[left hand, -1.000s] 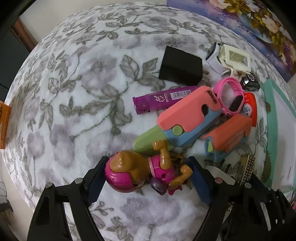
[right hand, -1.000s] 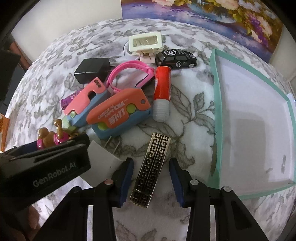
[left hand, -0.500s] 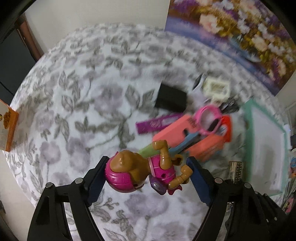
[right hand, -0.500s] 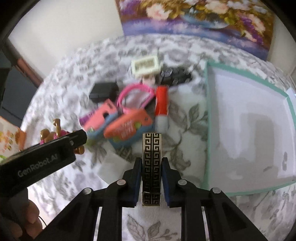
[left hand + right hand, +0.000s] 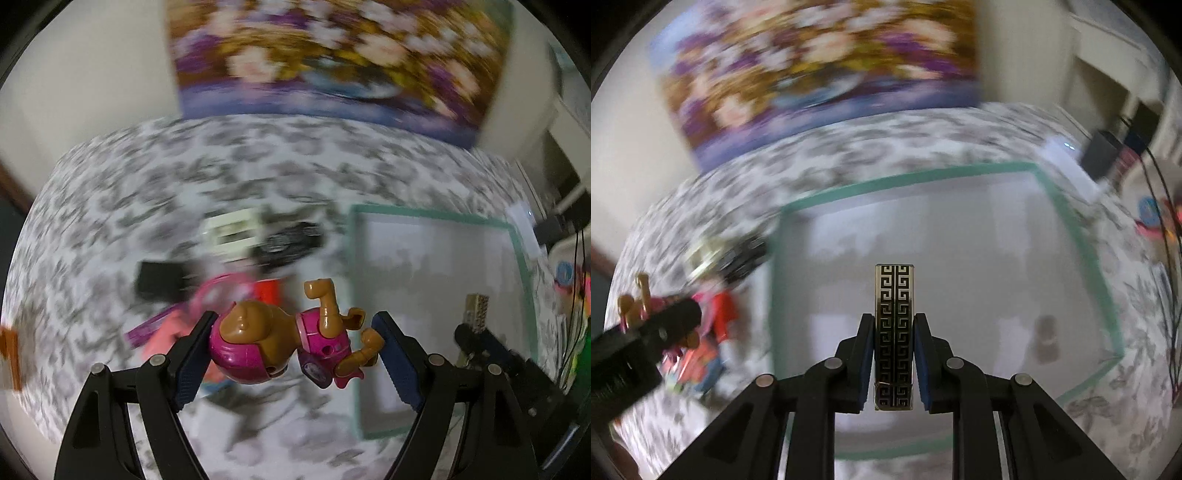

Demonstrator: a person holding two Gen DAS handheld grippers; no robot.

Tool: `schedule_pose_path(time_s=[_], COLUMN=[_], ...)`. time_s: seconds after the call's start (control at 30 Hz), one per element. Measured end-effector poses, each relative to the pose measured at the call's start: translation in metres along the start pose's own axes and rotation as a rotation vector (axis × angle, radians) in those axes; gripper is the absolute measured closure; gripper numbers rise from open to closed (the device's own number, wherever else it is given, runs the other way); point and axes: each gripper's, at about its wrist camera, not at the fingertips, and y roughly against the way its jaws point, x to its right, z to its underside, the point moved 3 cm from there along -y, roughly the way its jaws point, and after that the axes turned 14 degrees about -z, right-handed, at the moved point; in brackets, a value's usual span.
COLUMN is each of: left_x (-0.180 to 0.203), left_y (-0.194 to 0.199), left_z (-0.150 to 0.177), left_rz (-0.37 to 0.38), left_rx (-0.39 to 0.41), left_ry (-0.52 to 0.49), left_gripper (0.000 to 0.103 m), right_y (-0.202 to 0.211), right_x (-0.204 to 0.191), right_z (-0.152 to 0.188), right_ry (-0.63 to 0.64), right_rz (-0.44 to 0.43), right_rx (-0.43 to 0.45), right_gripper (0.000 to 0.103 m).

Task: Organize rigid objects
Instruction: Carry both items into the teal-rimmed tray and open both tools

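My left gripper (image 5: 293,354) is shut on a brown and pink toy dog figure (image 5: 284,343) and holds it in the air by the left rim of the white tray with a green rim (image 5: 354,295). My right gripper (image 5: 894,354) is shut on a flat black and gold patterned bar (image 5: 894,325) and holds it above the tray's floor (image 5: 960,258). The bar and right gripper also show at the right of the left wrist view (image 5: 476,314). The left gripper with the toy dog shows at the left of the right wrist view (image 5: 646,332).
A blurred pile lies left of the tray: black toy car (image 5: 291,240), cream frame (image 5: 231,230), black block (image 5: 159,280), pink band (image 5: 221,291), red tube (image 5: 267,291), pink toys. A flower picture (image 5: 332,55) stands behind the floral cloth. Cables and clutter lie at the far right.
Both grippers have risen and swung right toward the tray with their objects. The right gripper, open around the bar one second ago, closed on it and lifted it over the tray.
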Motion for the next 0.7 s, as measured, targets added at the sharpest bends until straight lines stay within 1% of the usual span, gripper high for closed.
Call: schedule_pose_path(time_s=[0.07, 0.13, 0.3, 0.4, 0.57, 0.6, 0.7], left_x=[0.024, 0.041, 0.078, 0.091, 0.102, 0.104, 0.103], left_y=[-0.003, -0.007, -0.028, -0.036, -0.051, -0.052, -0.052], left_z=[-0.005, -0.008, -0.017, -0.020, -0.020, -0.019, -0.015], left_rz=[0.019, 0.025, 0.010, 0.000, 0.000, -0.013, -0.007], left_rx=[0.005, 0.009, 0.017, 0.027, 0.014, 0.018, 0.011], left_ry=[-0.037, -0.064, -0.129, -0.157, -0.172, -0.181, -0.184], left_gripper=[0.019, 0.018, 0.018, 0.018, 0.018, 0.018, 0.018], right_y=[-0.001, -0.002, -0.008, -0.017, -0.028, -0.029, -0.028], right_x=[0.020, 0.035, 0.064, 0.075, 0.084, 0.085, 0.085], right_z=[-0.005, -0.010, -0.023, -0.030, -0.033, -0.032, -0.032], right_ry=[-0.029, -0.050, -0.065, -0.057, -0.061, -0.061, -0.062], right_rz=[0.030, 0.057, 0.110, 0.141, 0.143, 0.141, 0.132], right_rx=[0.011, 0.017, 0.033, 0.029, 0.011, 0.009, 0.012], right_gripper=[0.081, 0.081, 0.081, 0.081, 0.080, 0.080, 0.080])
